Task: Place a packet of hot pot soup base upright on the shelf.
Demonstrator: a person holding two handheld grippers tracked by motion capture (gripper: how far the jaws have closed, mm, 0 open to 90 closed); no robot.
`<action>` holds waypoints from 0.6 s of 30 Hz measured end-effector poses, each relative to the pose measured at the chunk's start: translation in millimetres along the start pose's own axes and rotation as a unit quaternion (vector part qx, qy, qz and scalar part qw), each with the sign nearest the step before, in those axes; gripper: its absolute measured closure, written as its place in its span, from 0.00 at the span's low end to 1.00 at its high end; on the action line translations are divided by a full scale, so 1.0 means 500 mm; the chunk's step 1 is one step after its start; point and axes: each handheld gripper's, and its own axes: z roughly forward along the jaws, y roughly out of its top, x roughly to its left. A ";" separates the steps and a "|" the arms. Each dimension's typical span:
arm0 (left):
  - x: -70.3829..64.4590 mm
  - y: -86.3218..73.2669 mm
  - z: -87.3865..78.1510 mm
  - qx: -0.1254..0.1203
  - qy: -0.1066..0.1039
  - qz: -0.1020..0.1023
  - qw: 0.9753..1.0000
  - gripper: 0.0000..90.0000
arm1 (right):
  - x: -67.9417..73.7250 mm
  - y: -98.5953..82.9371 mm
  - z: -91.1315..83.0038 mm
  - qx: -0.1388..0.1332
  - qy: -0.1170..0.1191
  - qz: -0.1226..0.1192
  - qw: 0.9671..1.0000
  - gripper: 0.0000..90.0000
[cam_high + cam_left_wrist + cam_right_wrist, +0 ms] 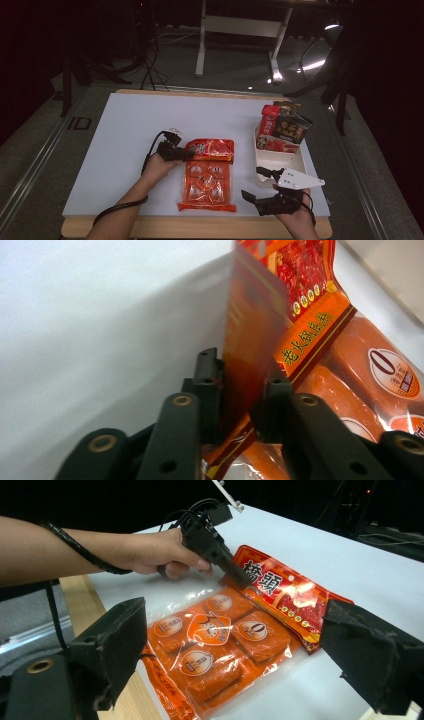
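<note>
Left gripper (pixel 176 151), jaws clenched on the top edge of the orange packet (pixel 208 180), which lies flat on the white surface (pixel 125 135). Right gripper (pixel 257 185), jaws released, beside the packet near a white tray (pixel 298 162).

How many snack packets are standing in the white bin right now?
2: a red packet at the bin's far left and a dark packet beside it; more may be hidden behind.
</note>
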 end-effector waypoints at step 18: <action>-0.059 0.008 -0.085 -0.067 0.012 0.059 0.996 1.00 | -0.025 0.007 0.001 0.004 -0.007 0.015 1.000 0.12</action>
